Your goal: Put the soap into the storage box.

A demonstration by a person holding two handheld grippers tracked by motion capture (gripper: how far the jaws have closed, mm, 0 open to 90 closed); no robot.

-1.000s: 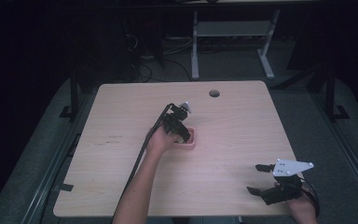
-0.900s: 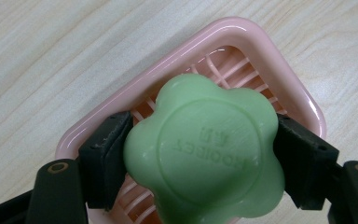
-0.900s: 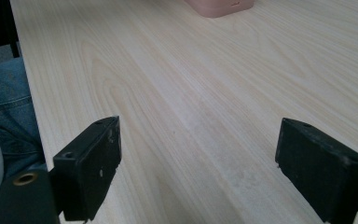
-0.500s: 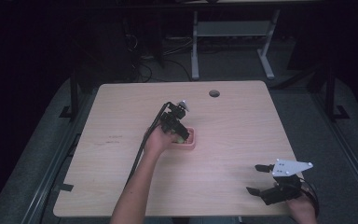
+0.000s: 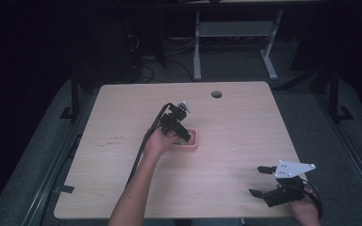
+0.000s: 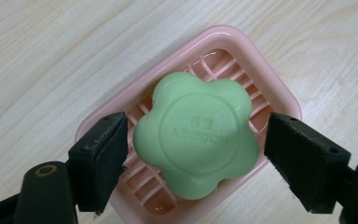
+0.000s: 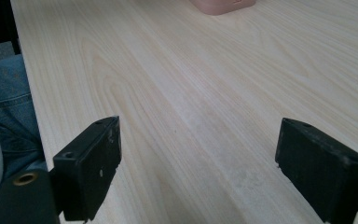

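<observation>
A green flower-shaped soap (image 6: 196, 135) with an embossed round centre lies in a pink slatted soap dish (image 6: 279, 88). The dish (image 5: 194, 141) sits near the middle of the wooden table. My left gripper (image 6: 196, 140) points down over it, open, one jaw on each side of the soap with a thin gap at both. In the high view my left gripper (image 5: 181, 132) covers most of the dish. My right gripper (image 5: 255, 180) rests open near the table's front right edge, nothing between its jaws (image 7: 198, 163). A corner of the dish (image 7: 221, 5) shows far ahead of it.
The table (image 5: 122, 179) is light wood with a round cable hole (image 5: 216, 94) at the back. A desk frame and cables stand on the dark floor beyond. A person's jeans-clad leg (image 7: 4, 107) lies past the table's front edge.
</observation>
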